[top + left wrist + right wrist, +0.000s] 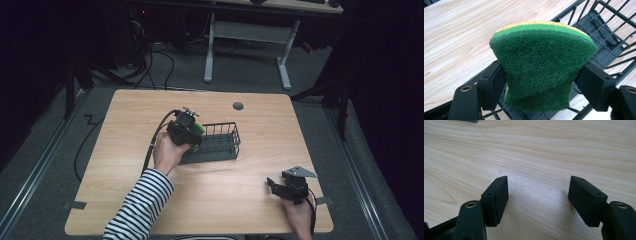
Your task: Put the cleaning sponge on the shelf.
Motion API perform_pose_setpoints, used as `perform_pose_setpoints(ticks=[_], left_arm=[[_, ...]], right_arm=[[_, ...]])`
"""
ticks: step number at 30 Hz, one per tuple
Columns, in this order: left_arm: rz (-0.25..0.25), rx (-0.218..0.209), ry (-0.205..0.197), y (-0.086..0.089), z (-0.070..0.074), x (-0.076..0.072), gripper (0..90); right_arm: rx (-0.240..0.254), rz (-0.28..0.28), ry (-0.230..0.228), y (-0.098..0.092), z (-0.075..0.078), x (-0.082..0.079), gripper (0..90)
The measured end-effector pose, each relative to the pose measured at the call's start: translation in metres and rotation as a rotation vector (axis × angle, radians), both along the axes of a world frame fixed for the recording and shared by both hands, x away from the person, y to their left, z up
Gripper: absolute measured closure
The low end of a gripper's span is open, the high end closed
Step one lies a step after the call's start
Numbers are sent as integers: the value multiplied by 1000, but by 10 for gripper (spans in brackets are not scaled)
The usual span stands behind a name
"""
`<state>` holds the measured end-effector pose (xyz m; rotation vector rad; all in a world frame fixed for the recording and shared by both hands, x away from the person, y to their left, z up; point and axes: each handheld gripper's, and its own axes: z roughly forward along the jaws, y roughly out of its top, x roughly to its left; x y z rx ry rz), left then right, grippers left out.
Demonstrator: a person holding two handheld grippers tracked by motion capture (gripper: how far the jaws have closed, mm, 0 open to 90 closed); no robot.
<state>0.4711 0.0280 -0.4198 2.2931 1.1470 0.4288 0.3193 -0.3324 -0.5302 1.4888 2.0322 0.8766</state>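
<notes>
The left hand-held gripper [192, 131] sits near the middle of the light wood-grain surface [125, 150], at the left end of a black wire rectangular basket [222, 142]. Its jaws are clamped on a green scouring sponge with a yellow layer [541, 65], squeezing it so the lower part is pinched narrow and the upper edge fans out in a curve. In the left gripper view the sponge is held over the basket's left end, with the wire bars and dark floor of the basket behind and below it. A person's hand [167, 152] in a black-and-white striped sleeve [142, 205] holds this hand-held gripper, and its black cable [155, 137] loops back toward the near left.

The right hand-held gripper [272, 185] rests near the surface's near right corner, well apart from the basket. Its jaws stand apart with nothing between them, just bare wood grain beneath.
</notes>
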Motion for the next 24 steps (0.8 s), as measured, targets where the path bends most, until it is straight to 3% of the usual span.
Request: perform_pose_setpoints(ticks=[9,17,24], left_arm=[[5,-15,-7,3,-1,-1,219],[9,-45,-30,20,5,-10,162],[11,-123,-69,46,15,-23,155]], right_arm=[[4,1,1,0,0,0,338],[5,0,0,0,0,0,339],[0,1,0,0,0,0,337]])
